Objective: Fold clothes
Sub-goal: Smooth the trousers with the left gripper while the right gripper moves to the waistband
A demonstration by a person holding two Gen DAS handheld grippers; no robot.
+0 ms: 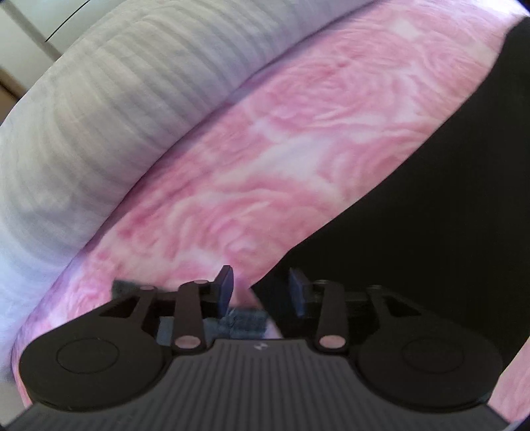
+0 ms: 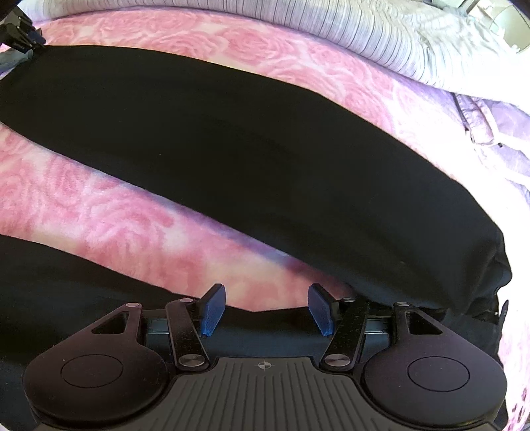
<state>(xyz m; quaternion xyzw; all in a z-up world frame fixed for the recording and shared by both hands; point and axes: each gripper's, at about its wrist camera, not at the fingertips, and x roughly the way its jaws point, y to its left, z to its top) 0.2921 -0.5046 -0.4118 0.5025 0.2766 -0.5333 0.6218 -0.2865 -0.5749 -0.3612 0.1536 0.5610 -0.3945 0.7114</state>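
A black garment lies spread on a pink rose-patterned blanket. Two long black parts of it run from the left and join at the right, with blanket showing between them. My right gripper hangs over the edge of the lower black part, jaws open, with no cloth pinched between the blue pads. My left gripper is open over a corner of the black garment. That corner reaches in between its pads without being pressed. The left gripper also shows at the garment's far left end in the right wrist view.
A grey-white striped pillow or duvet borders the blanket's far side. Crumpled lilac cloth lies at the right. Wall and furniture edges show in the left wrist view's top left corner.
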